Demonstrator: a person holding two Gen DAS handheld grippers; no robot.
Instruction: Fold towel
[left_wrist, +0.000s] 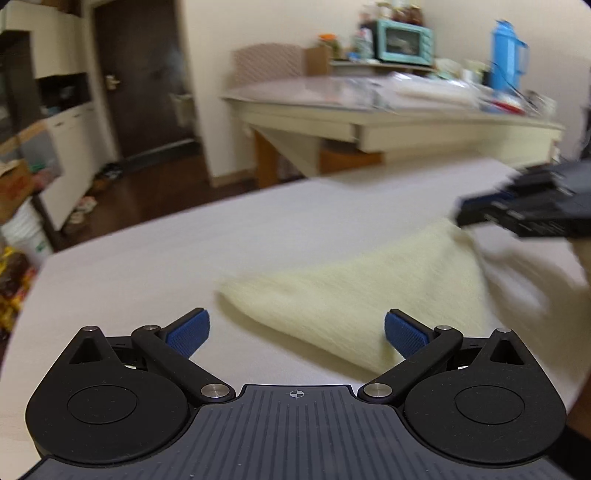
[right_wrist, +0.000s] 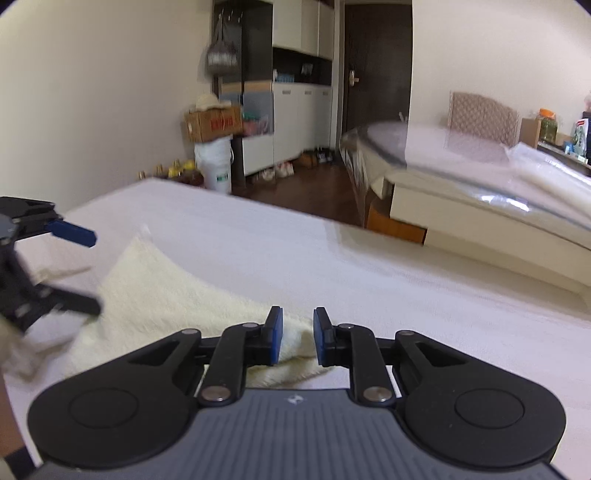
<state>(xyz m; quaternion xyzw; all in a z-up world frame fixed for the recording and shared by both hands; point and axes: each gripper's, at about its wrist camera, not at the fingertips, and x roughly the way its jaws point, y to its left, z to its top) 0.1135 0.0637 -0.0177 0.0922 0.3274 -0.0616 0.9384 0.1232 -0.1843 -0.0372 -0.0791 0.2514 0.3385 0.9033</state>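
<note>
The left hand-held gripper stood wide open and empty above the near edge of the pale yellow towel, which lay folded on the white bench. The right hand-held gripper was narrowed to a small gap over a towel corner, pads not pressing it. Only the right view showed the cardboard box.

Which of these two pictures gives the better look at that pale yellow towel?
The left wrist view: there the towel lies nearly whole on the white table, ahead of the left gripper. In the right wrist view the right gripper hides its near edge, and the rest looks blurred.
</note>
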